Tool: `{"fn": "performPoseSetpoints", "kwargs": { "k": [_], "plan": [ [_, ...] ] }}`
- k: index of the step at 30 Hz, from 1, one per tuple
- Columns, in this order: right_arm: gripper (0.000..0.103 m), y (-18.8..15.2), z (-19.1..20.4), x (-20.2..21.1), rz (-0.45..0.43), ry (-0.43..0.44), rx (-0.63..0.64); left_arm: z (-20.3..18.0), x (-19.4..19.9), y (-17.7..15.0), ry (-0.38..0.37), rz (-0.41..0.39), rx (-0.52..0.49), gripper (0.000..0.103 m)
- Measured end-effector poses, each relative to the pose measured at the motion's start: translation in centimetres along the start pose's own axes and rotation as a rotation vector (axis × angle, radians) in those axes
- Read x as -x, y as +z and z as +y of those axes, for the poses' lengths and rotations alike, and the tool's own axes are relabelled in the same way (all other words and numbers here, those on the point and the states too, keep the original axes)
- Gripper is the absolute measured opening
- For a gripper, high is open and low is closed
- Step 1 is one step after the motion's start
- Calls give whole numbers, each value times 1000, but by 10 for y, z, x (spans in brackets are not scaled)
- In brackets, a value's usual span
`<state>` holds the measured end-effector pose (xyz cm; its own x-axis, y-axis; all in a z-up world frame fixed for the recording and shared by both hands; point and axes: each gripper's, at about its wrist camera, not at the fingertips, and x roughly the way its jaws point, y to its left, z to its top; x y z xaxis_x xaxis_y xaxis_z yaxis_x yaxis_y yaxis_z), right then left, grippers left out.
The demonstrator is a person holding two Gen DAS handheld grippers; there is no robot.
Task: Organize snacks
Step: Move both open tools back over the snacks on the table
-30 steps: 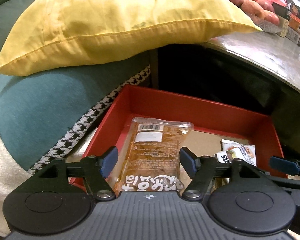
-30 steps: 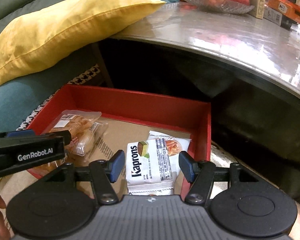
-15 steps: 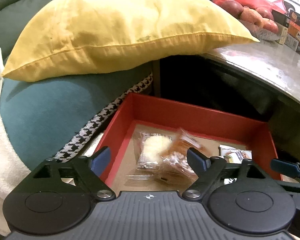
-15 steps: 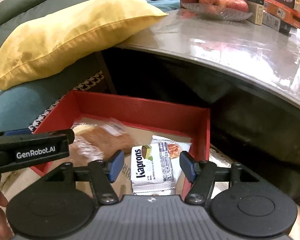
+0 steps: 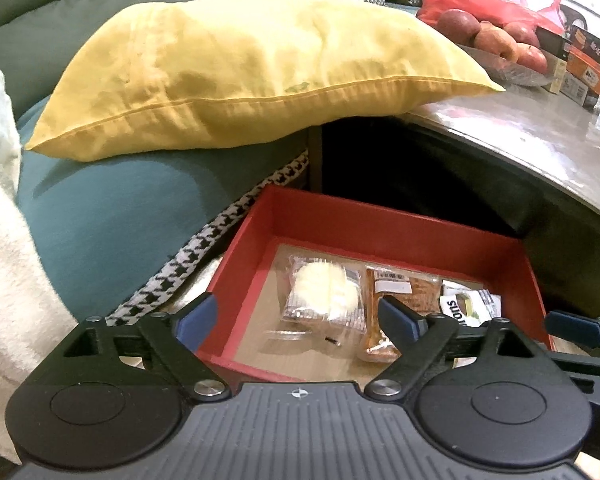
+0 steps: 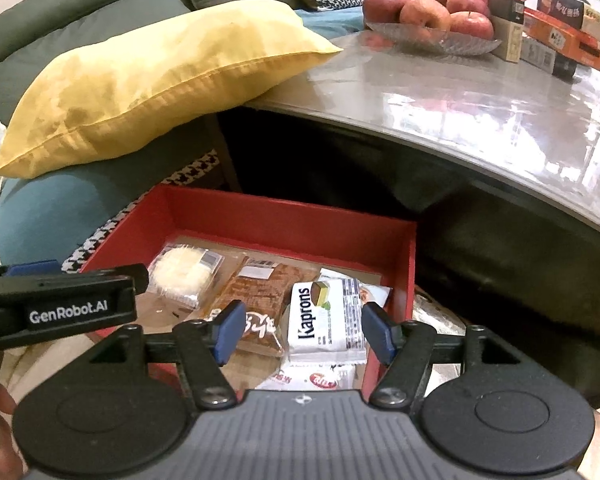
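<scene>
A red box point(image 5: 380, 232) point(image 6: 284, 220) sits low beside the sofa. Inside lie a clear packet with a pale round cake point(image 5: 324, 292) point(image 6: 184, 270), a brown pastry packet point(image 5: 404, 300) point(image 6: 256, 300) and a white Kaprons packet point(image 5: 468, 308) point(image 6: 324, 316). My left gripper point(image 5: 296, 316) hovers above the box's near left part. Its jaws are opening and nothing is between them. My right gripper point(image 6: 303, 332) hangs over the Kaprons packet. Its jaws are opening too, and the pads do not press on the packet. A packet with red print point(image 6: 320, 378) shows just under it.
A yellow pillow point(image 5: 260, 72) rests on a teal cushion point(image 5: 100, 208) and on the edge of the grey table point(image 6: 480, 92), which overhangs the box. On the table stand a glass bowl of apples point(image 6: 432, 20) and orange boxes point(image 6: 560, 36). A white blanket point(image 5: 4, 240) lies at the left.
The left jaws widened and let go of the brown pastry packet, which now lies in the box beside the pale cake packet. Both grippers rose a little. The right jaws widened slightly.
</scene>
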<state>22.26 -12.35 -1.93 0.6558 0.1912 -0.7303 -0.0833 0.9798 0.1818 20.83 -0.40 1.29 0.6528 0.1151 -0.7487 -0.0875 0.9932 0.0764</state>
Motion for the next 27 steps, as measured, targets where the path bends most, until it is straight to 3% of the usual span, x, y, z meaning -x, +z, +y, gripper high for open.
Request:
{"fn": "performPoseSetpoints", "kwargs": {
  "k": [13,27],
  "plan": [
    [61,-17,-6,21,4,-8,-12,17,21,-25,16,17,10,94],
    [61,-56,-12,48,53,-14,9,23,30,-98,-42,228,43,95]
  ]
}}
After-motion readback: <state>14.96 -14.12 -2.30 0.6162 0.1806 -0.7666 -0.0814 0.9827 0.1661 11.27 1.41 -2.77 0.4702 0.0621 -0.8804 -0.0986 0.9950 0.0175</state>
